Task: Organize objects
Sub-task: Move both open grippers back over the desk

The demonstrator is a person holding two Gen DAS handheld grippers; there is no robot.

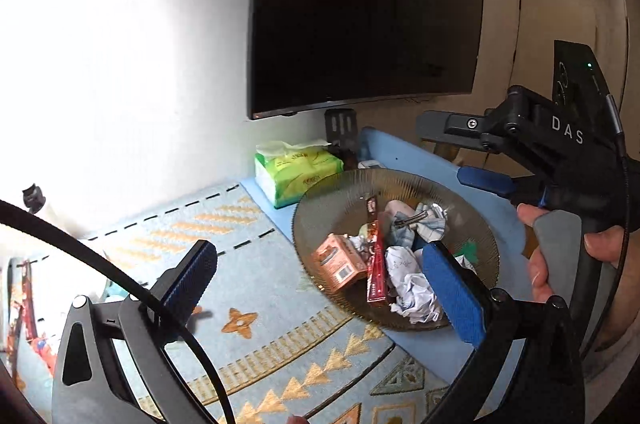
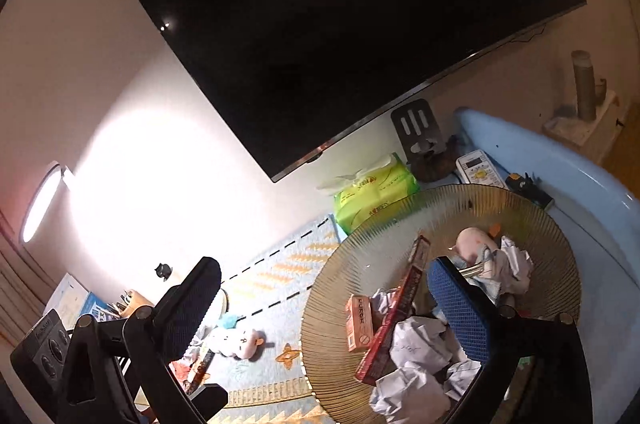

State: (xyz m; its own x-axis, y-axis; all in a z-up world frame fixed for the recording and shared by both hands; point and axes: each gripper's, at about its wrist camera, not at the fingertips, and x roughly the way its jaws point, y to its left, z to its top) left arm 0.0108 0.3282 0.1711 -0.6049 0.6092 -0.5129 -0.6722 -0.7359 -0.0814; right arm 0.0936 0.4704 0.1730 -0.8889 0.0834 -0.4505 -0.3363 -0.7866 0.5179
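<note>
A ribbed brown glass plate (image 1: 320, 200) (image 2: 552, 224) sits on a blue patterned mat. It holds an orange box (image 1: 340, 260) (image 2: 359, 324), a long red packet (image 1: 376, 264) (image 2: 400, 308), crumpled paper balls (image 1: 416, 292) (image 2: 416, 348), a checked cloth with a metal clip (image 1: 424, 222) and a pink plush toy (image 2: 472, 242). My left gripper (image 1: 320, 288) is open and empty above the plate's near edge. My right gripper (image 2: 324, 308) is open and empty over the plate; it also shows in the left wrist view (image 1: 472, 156), held by a hand.
A green tissue pack (image 1: 296, 172) (image 2: 376, 196) stands behind the plate under a wall-mounted TV (image 1: 360, 4). A white remote (image 2: 480, 168) lies behind the plate. A small white plush (image 2: 240, 342) lies on the mat at left. A lamp (image 2: 40, 204) shines far left.
</note>
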